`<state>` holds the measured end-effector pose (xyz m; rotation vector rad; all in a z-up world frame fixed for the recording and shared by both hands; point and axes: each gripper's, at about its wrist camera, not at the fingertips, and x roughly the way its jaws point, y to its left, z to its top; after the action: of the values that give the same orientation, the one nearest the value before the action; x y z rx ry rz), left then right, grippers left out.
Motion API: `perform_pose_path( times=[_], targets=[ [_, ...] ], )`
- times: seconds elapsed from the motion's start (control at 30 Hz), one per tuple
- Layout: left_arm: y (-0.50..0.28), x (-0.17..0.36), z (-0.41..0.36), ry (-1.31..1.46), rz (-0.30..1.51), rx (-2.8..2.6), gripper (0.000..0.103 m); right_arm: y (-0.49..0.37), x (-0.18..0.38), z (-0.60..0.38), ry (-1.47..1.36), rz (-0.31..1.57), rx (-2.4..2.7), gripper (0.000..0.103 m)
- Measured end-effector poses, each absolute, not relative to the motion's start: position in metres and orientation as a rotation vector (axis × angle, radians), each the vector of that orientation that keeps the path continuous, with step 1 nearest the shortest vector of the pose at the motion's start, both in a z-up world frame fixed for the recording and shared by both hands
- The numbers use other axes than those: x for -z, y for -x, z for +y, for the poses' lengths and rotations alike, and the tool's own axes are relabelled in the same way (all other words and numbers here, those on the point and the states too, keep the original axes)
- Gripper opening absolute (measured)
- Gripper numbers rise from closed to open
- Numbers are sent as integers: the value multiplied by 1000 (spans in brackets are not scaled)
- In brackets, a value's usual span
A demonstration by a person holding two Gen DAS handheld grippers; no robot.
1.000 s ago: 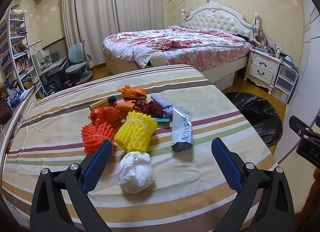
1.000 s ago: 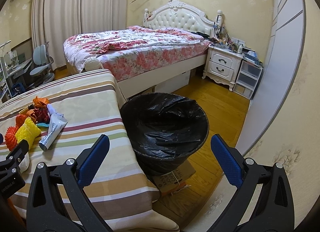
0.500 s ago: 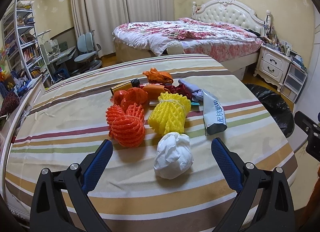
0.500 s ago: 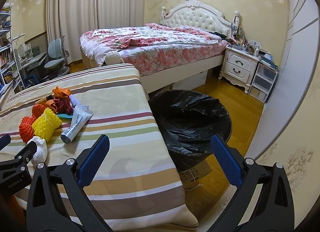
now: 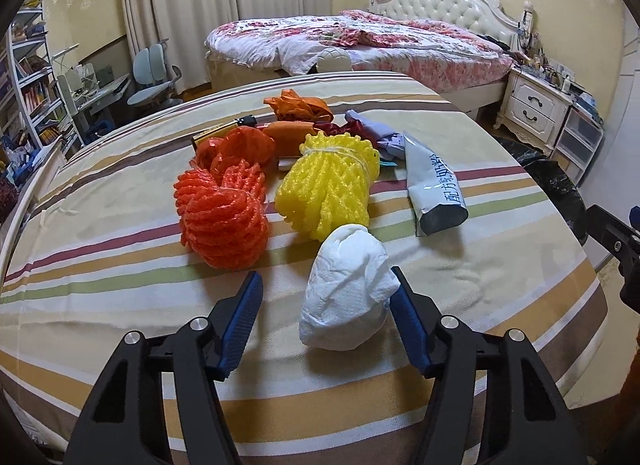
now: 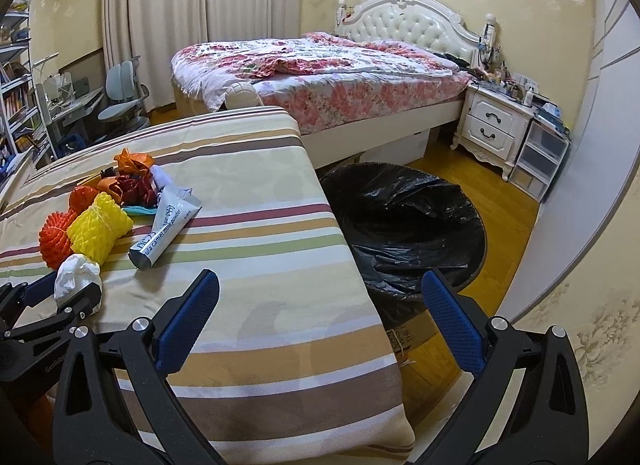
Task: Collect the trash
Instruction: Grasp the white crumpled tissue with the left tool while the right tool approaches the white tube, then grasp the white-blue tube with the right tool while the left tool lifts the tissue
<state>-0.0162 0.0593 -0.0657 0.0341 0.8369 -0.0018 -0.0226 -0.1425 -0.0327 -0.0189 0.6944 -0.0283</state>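
A pile of trash lies on the striped table: a white crumpled paper wad, a yellow foam net, an orange foam net, a grey foil pouch and orange and red wrappers. My left gripper is open around the white wad, whose right side touches the right finger; a gap remains on the left. My right gripper is open and empty above the table's right edge, beside the black-lined trash bin. The wad also shows in the right wrist view.
A bed stands behind the table. A white nightstand and plastic drawers stand right of it. A desk, chairs and a bookshelf are at the left. Wooden floor surrounds the bin.
My left gripper has moved forward and down to the white wad and its fingers have narrowed around it. My right gripper has swung left, bringing more of the table into view.
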Motion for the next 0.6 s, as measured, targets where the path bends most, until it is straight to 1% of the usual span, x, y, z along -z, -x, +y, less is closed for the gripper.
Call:
perform_pose_path(
  times=[0.1,0.13,0.17,0.33,0.6],
  targets=[
    [16,70,57,-24,854,51,46,19,36,-138,26,705,18,99],
    [17,70,57,-25,847,50,39,19,37,-137,28,706,16,99],
    [19,69,57,-27,843,56,37,19,37,-136,32,707,14,99],
    [27,61,64,-1,832,83,36,16,37,-126,41,708,-1,99],
    [41,34,79,-10,738,39,36,9,31,-106,53,702,-53,98]
  ],
)
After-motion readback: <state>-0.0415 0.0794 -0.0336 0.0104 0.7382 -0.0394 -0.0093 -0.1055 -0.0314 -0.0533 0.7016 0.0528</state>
